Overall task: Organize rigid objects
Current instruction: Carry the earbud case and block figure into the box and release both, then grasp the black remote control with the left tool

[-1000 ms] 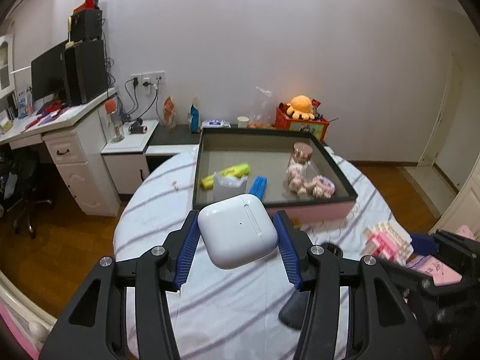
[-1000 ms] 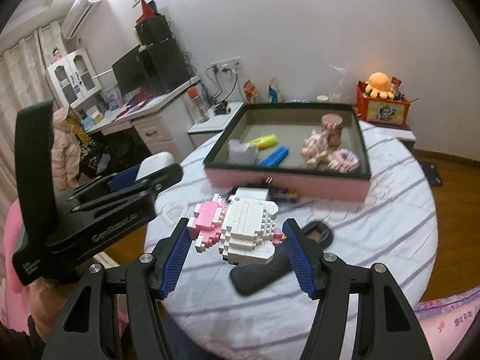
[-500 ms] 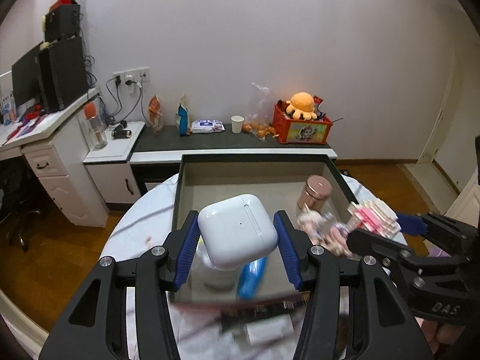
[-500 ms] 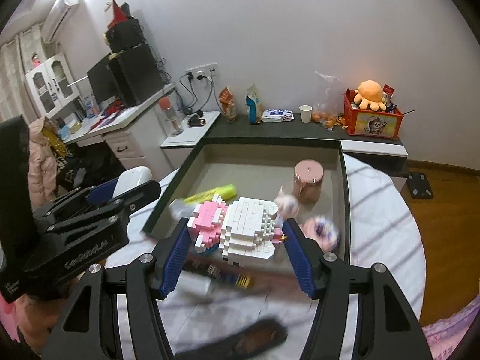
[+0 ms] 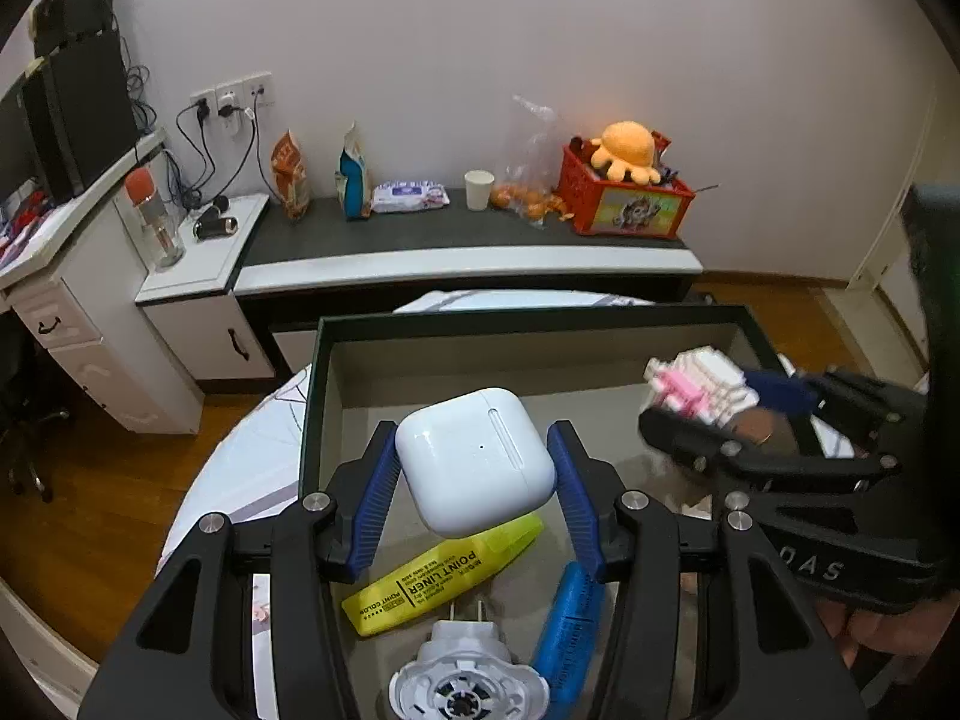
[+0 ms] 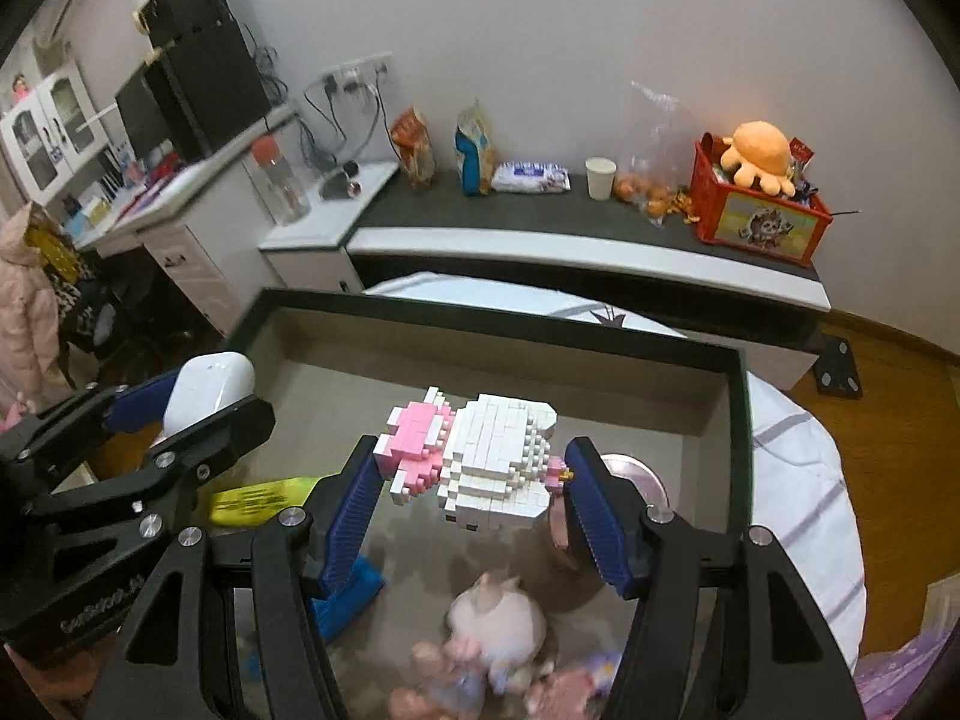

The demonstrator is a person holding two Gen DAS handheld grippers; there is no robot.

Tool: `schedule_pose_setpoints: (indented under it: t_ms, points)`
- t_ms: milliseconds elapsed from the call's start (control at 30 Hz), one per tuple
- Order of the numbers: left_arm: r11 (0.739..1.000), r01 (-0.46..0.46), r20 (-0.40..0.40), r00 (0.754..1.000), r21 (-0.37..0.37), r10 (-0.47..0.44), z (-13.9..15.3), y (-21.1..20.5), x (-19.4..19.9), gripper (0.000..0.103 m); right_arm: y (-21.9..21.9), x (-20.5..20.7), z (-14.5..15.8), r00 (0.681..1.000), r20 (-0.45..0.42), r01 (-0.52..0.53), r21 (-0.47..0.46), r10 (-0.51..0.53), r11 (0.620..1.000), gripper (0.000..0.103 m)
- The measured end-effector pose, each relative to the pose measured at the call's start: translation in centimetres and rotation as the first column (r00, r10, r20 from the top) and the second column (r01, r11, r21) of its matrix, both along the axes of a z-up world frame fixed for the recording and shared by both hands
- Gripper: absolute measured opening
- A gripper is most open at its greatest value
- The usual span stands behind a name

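Fingers of left gripper (image 5: 474, 468) pinching one white earbud case (image 5: 474, 461) at frame centre, right gripper (image 6: 474, 486) pinching one brick figure (image 6: 474, 459), both above dark-rimmed tray (image 5: 516, 319), bare floor toward far rim, one yellow highlighter (image 5: 441, 582), one blue highlighter (image 5: 567, 630), one plug adapter (image 5: 467, 675) bottom centre.

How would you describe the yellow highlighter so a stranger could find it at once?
Start at the big dark-rimmed tray on the round table. On its floor, below the white earbud case held in the left tool, lies the yellow highlighter, printed "POINT LINER". Its neighbour, a similar marker, is blue.
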State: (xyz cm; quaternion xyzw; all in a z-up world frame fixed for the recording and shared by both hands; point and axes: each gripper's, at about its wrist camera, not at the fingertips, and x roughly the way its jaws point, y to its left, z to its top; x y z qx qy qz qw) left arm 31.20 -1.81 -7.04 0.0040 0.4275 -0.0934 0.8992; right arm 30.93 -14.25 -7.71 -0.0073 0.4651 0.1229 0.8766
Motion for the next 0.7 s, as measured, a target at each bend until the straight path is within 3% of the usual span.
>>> schedule_pose_setpoints:
  t_ms: [100, 167, 333, 600, 700]
  points:
    - [1.000, -0.008, -0.008, 1.000, 0.009, 0.008, -0.5, 0.1, 0.2, 0.057, -0.2, 0.1, 0.1, 1.000, 0.002, 0.004, -0.002, -0.004, 1.000, 0.064]
    - [1.000, -0.023, -0.001, 1.000, 0.021, 0.023, -0.4, 0.3, 0.0, 0.067, -0.1, 0.2, 0.2, 1.000, 0.006, 0.003, -0.016, -0.003, 1.000, 0.065]
    - [0.998, -0.067, 0.017, 0.998, 0.010, 0.066, 0.3, 1.4, -0.6, 0.098, -0.9, -0.1, 0.6, 0.999, 0.014, 0.039, 0.002, -0.039, 0.999, 0.081]
    - [0.997, -0.082, 0.082, 0.993, 0.016, 0.080, 3.0, 1.8, -4.5, 0.102, -0.7, -3.0, 3.2, 0.997, 0.059, 0.042, 0.019, -0.043, 0.999, 0.082]
    - [0.995, -0.100, 0.108, 0.989, -0.016, 0.101, 4.3, 2.5, -6.8, 0.103, -0.9, -5.0, 4.5, 0.995, 0.083, 0.048, 0.056, -0.052, 0.997, 0.084]
